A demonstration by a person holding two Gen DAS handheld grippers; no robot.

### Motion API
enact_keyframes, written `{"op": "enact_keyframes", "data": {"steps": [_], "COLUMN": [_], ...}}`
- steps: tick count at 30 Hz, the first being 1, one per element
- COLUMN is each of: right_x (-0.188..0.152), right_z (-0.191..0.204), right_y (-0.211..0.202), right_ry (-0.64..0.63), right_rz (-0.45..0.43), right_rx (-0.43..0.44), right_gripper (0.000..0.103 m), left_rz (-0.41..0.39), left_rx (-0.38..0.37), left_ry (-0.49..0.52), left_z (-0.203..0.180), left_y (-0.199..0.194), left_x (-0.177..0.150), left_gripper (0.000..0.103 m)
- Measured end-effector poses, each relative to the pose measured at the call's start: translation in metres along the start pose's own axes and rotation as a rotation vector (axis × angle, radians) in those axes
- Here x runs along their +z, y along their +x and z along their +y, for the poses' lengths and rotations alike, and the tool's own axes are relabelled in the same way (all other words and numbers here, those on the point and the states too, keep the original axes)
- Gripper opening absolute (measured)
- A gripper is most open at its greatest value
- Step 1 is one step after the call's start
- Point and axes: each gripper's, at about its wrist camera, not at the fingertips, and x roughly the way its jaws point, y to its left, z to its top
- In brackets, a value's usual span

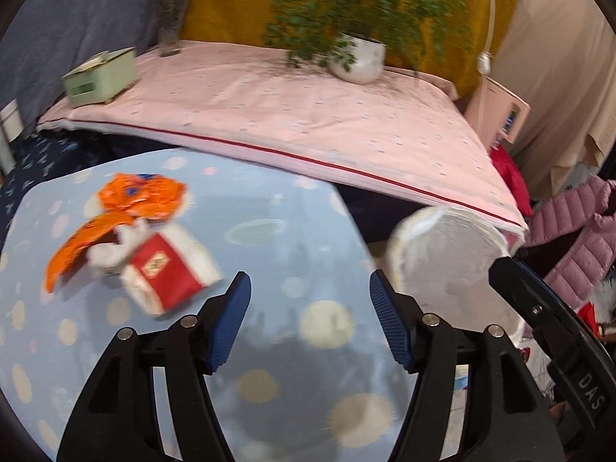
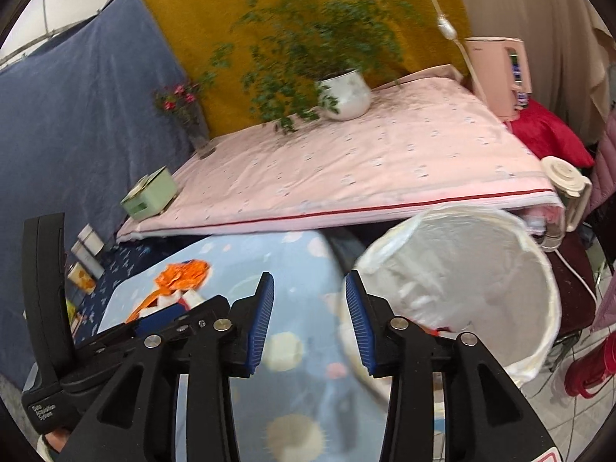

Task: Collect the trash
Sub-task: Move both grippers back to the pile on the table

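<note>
On the pale blue spotted cloth (image 1: 269,231) lie an orange crumpled wrapper (image 1: 142,192) and a red and white crumpled packet (image 1: 165,273), close together at the left. My left gripper (image 1: 310,296) hovers over the cloth to the right of them, open, nothing between its blue pads. A white lined bin (image 2: 473,269) stands at the cloth's right edge, its mouth tilted toward me; it also shows as the white bin (image 1: 442,254). My right gripper (image 2: 310,300) is open and empty, just left of the bin's rim. The orange wrapper (image 2: 184,273) shows beyond the left gripper's body.
Behind is a table under a pink cloth (image 1: 308,115) with a potted plant (image 1: 358,57), a vase of flowers (image 1: 171,19) and a green box (image 1: 100,75). A pink appliance (image 2: 500,77), a kettle (image 2: 566,200) and a pink jacket (image 1: 577,227) stand at the right.
</note>
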Motion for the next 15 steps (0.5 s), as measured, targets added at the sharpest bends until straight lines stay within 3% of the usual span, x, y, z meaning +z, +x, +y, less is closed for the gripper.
{"op": "enact_keyframes", "data": {"steps": [11,15], "right_x": [-0.027,-0.038], "right_z": [0.107,0.138], "right_y": [0.041,0.06], "right_ry": [-0.131,-0.158], "right_rz": [0.106,0.149], "right_rx": [0.114,0.148], "right_gripper": [0.043,0.043], "left_rz": [-0.022,-0.027], "left_rx": [0.164,0.195], "left_ry": [-0.116,-0.166], "left_z": [0.126,0.164], "left_y": [-0.023,-0.028], "left_x": [-0.009,-0.017], "left_gripper": [0.067,0.074]}}
